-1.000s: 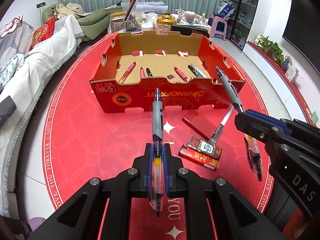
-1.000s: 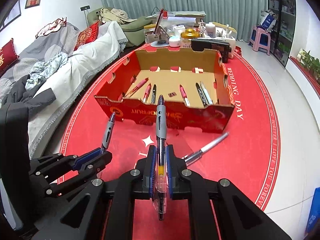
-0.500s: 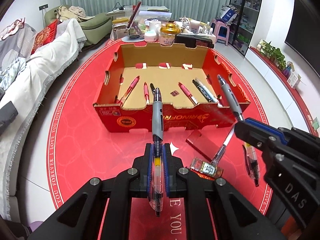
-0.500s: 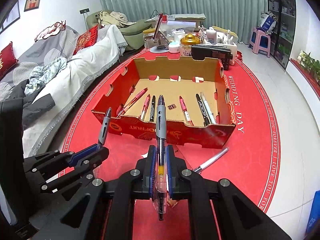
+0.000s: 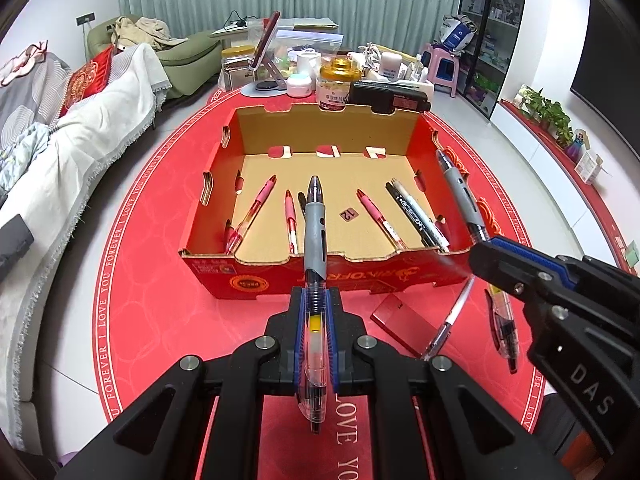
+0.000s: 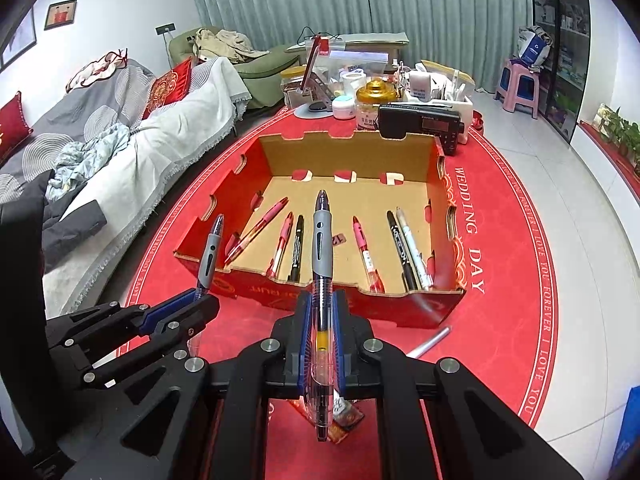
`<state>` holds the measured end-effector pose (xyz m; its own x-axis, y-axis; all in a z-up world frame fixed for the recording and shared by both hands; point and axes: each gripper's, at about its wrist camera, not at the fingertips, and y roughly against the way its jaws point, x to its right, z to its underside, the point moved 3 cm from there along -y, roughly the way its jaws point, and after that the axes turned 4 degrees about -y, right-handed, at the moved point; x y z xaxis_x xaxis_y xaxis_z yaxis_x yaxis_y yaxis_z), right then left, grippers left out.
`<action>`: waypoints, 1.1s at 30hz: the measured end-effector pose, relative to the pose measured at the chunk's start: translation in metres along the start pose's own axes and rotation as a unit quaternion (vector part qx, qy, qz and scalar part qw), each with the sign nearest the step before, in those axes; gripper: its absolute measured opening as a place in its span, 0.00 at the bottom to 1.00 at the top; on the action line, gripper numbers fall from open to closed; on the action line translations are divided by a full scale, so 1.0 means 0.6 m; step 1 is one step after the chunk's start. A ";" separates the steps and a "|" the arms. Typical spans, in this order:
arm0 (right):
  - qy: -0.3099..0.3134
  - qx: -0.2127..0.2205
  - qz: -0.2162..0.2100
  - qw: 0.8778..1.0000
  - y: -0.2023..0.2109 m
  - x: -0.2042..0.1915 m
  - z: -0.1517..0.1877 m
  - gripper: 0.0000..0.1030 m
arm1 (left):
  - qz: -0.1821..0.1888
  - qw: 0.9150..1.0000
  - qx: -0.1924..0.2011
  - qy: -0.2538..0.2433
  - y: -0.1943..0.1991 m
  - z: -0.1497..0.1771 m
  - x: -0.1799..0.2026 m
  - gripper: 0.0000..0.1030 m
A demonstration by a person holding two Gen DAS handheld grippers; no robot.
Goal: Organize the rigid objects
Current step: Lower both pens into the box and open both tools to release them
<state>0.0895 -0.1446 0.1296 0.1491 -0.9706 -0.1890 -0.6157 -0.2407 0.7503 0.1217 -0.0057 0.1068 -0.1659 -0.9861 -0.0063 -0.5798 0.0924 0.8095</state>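
Red round mat [image 5: 152, 292] with white lettering along its border covers the floor, and on it sits an open cardboard tray [image 5: 280, 276], red outside and brown inside. Beyond the tray's far wall stand a black radio [image 6: 420, 122], a gold-lidded jar [image 5: 335, 88] and other clutter. Six pens lie on the tray floor: three pink-grip pens, of which the left one [image 5: 256, 210] lies slanted against the left wall, a black pen beside the second pink one, and at the right a black marker [image 5: 412, 216] with a white pen [image 6: 412, 244] just beside it. A small tag marked 12 [image 5: 348, 214] lies between them on the cardboard.

Left gripper [image 5: 316, 320] is clamped on a grey-grip pen [image 5: 314, 232], whose tip points forward over the tray's near wall. Right gripper [image 6: 320, 320] is likewise closed on a second grey-grip pen [image 6: 322, 248], its tip also reaching over the near wall, towards the middle of the tray. Each gripper shows in the other's view, beside it, with its pen slanting up.

On the mat in front of the tray lie a flat red card [image 5: 404, 320], a clear pen [image 5: 448, 320] near it, and another clear pen [image 5: 502, 322] partly hidden behind the right gripper
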 end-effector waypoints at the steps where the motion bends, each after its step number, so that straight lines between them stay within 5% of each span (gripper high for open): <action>1: 0.000 0.000 0.000 1.000 -0.001 0.000 -0.003 0.11 | 0.000 1.000 0.000 0.000 -0.002 -0.003 0.000 0.10; 18: -0.004 0.013 0.001 1.000 -0.031 0.008 -0.074 0.11 | -0.004 1.000 0.012 -0.003 -0.033 -0.073 -0.007 0.10; 33: -0.038 -0.013 0.003 0.999 -0.101 0.045 -0.123 0.11 | 0.011 1.000 -0.015 0.007 -0.112 -0.126 -0.015 0.10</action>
<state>0.1879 -0.1566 0.1258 0.0855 -0.9692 -0.2310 -0.5965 -0.2355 0.7673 0.2226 -0.0133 0.0972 -0.1673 -0.9857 0.0190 -0.5521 0.1096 0.8265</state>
